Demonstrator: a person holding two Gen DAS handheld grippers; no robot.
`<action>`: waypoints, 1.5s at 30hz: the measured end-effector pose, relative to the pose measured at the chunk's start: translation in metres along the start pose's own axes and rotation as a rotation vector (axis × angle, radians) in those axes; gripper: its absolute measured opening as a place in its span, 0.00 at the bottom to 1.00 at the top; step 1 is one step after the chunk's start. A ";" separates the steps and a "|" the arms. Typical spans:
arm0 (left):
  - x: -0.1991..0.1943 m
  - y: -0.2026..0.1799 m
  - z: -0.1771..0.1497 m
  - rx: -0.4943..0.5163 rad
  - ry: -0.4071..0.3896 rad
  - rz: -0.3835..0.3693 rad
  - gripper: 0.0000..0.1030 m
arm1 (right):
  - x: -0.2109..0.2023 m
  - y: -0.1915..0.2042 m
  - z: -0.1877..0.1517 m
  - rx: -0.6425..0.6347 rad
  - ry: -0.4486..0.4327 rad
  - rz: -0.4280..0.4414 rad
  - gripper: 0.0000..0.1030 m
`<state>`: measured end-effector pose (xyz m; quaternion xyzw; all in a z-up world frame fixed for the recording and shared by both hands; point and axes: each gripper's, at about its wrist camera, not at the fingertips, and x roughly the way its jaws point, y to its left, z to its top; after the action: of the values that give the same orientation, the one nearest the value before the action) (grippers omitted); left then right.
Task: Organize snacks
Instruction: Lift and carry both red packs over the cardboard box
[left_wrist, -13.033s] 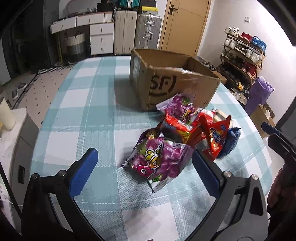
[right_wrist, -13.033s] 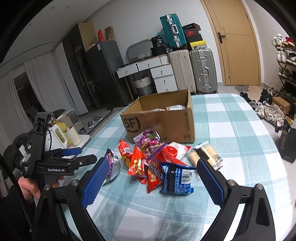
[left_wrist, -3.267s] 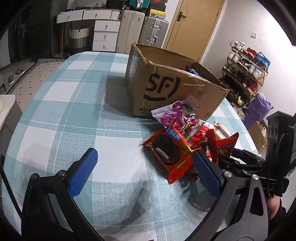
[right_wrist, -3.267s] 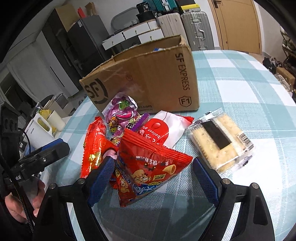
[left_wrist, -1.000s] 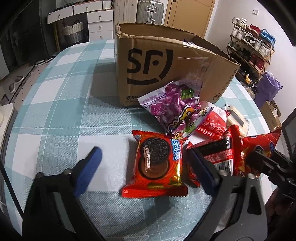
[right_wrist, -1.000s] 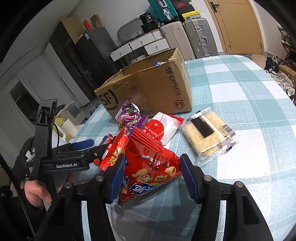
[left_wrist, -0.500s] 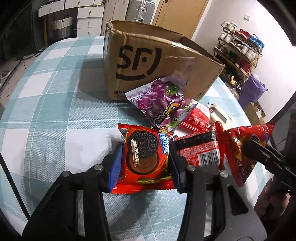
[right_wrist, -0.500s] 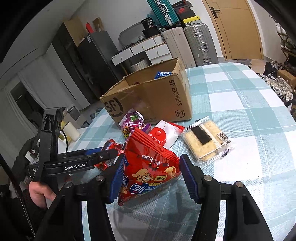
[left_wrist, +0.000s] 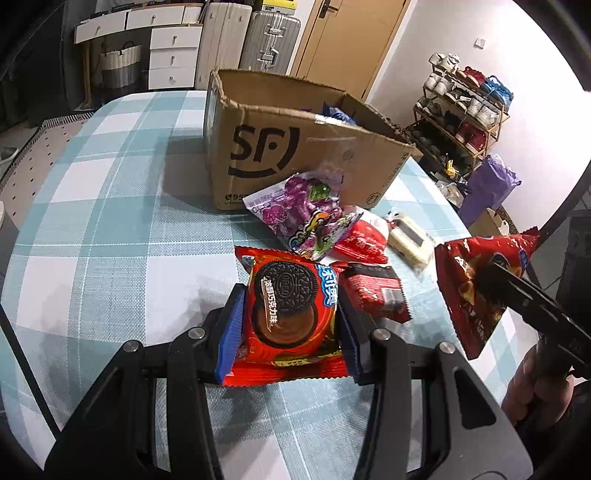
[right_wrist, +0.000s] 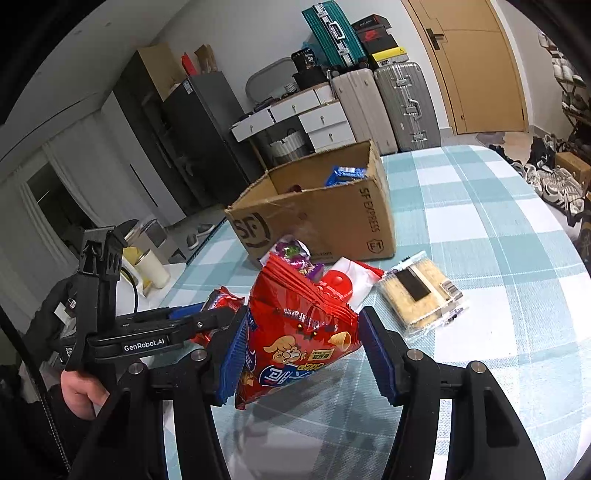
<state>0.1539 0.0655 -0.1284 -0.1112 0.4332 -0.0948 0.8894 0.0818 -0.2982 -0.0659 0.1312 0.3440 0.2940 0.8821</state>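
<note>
My left gripper (left_wrist: 290, 321) is shut on a red Oreo pack (left_wrist: 288, 314) and holds it just above the checked table. My right gripper (right_wrist: 301, 347) is shut on a red chip bag (right_wrist: 295, 332), lifted off the table; the bag also shows in the left wrist view (left_wrist: 476, 273). The open SF cardboard box (left_wrist: 295, 155) stands behind the snack pile, with a blue pack (right_wrist: 343, 173) inside. On the table lie a purple grape candy bag (left_wrist: 299, 214), a small red pack (left_wrist: 373, 288), a red-and-white bag (right_wrist: 347, 280) and a clear cracker pack (right_wrist: 417, 295).
The checked tablecloth (left_wrist: 110, 221) covers a round table. Suitcases (right_wrist: 402, 103), drawers (right_wrist: 314, 122) and a door (right_wrist: 476, 62) stand behind it. A shoe rack (left_wrist: 465, 107) and a purple bag (left_wrist: 487, 184) are to the right. The left gripper shows in the right wrist view (right_wrist: 207, 314).
My left gripper has closed on the Oreo pack and lifted it a little. My right gripper has raised the chip bag higher, away from the pile.
</note>
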 end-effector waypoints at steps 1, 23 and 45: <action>-0.004 -0.001 0.001 0.002 -0.005 -0.004 0.42 | -0.002 0.002 0.001 -0.001 -0.006 0.002 0.57; -0.069 -0.009 0.075 0.041 -0.062 -0.063 0.42 | -0.015 0.022 0.074 -0.028 -0.109 0.050 0.57; -0.031 -0.009 0.217 0.070 -0.057 -0.022 0.42 | 0.034 0.035 0.186 -0.091 -0.092 0.056 0.58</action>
<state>0.3060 0.0900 0.0271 -0.0877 0.4029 -0.1165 0.9035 0.2141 -0.2547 0.0666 0.1141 0.2857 0.3277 0.8933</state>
